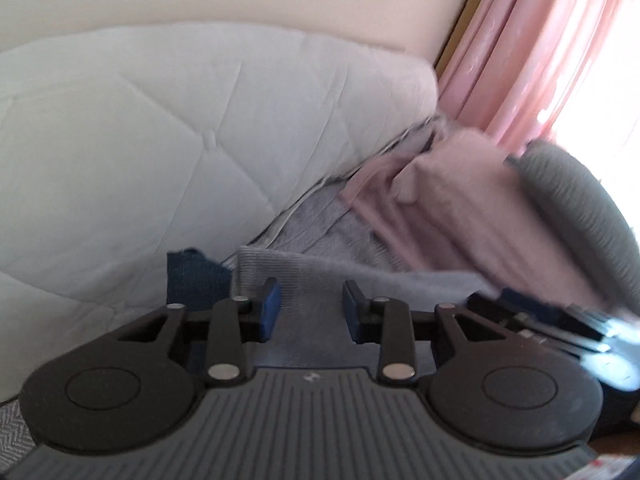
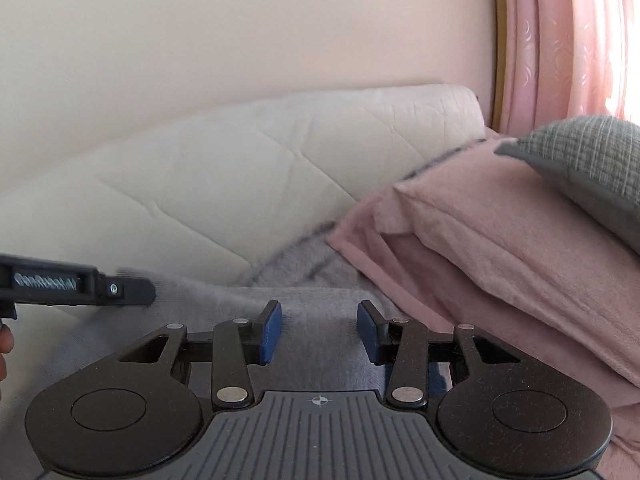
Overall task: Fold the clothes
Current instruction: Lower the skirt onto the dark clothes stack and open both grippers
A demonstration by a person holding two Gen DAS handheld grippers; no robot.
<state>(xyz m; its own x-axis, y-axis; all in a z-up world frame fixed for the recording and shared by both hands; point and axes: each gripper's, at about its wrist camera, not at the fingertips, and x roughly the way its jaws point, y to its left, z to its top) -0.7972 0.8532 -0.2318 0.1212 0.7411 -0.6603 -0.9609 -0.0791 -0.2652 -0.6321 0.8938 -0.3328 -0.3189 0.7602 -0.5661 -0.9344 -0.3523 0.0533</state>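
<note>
A light grey knit garment (image 1: pixel 320 276) lies spread on the bed below my left gripper (image 1: pixel 312 307). That gripper is open, its blue pads (image 1: pixel 270 308) wide apart with the cloth showing behind the gap. A dark blue piece of fabric (image 1: pixel 196 276) sticks up just left of it. The right wrist view shows the same grey garment (image 2: pixel 316 312) under my right gripper (image 2: pixel 320 331), which is also open and grips nothing. The left gripper (image 2: pixel 148 290) enters from the left edge, low over the garment. The right gripper (image 1: pixel 496 300) appears blurred at the right.
A pale quilted headboard cushion (image 2: pixel 240 168) rises behind the garment. A pink pillow (image 2: pixel 500 248) with a grey pillow (image 2: pixel 592 156) on top lies to the right. Pink curtains (image 2: pixel 560 40) hang at the far right, against a cream wall (image 2: pixel 240 40). Part of a hand (image 2: pixel 5 344) shows at the left edge.
</note>
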